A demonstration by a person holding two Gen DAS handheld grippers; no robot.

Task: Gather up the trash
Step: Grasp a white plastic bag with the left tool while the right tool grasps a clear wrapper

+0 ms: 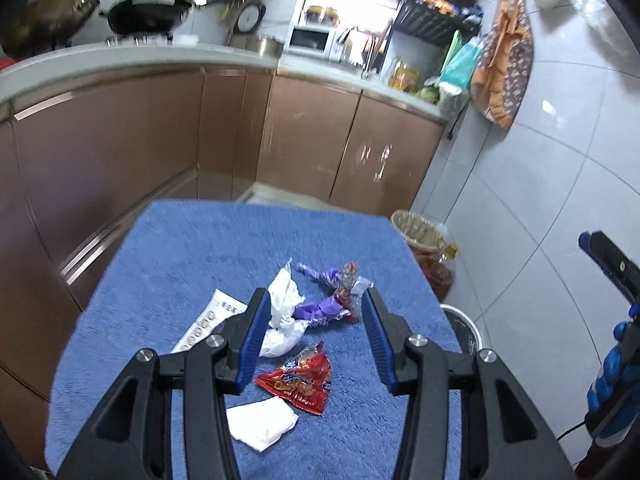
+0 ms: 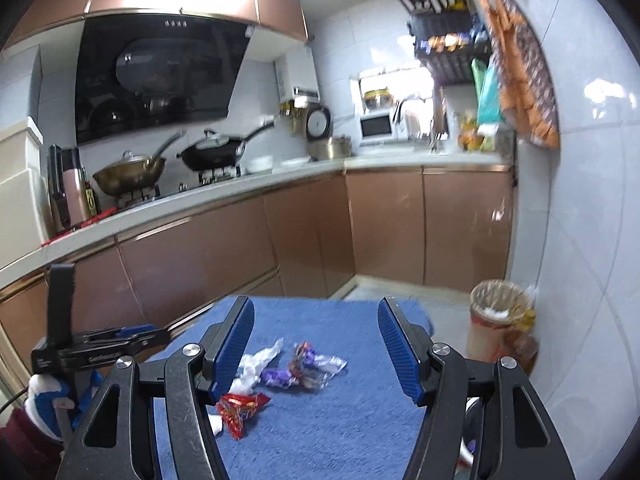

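Trash lies on a blue towel (image 1: 168,264): a crumpled white tissue (image 1: 285,308), a purple wrapper (image 1: 320,309), a clear and red wrapper (image 1: 347,282), a red snack packet (image 1: 300,380), a flat white tissue (image 1: 262,426) and a printed white strip (image 1: 208,324). My left gripper (image 1: 316,300) hovers open just above the pile, its jaws to either side of the purple wrapper and touching nothing. My right gripper (image 2: 315,306) is open and empty, held higher and further back over the towel (image 2: 340,420). Below it are the red packet (image 2: 240,408) and purple wrapper (image 2: 280,376).
A lined trash bin (image 2: 496,320) stands on the floor past the table's right corner, against the white tiled wall; the same bin (image 1: 420,232) shows in the left wrist view. Brown kitchen cabinets (image 1: 304,136) close off the far side. A gloved hand (image 2: 44,396) holds the left gripper (image 2: 154,334).
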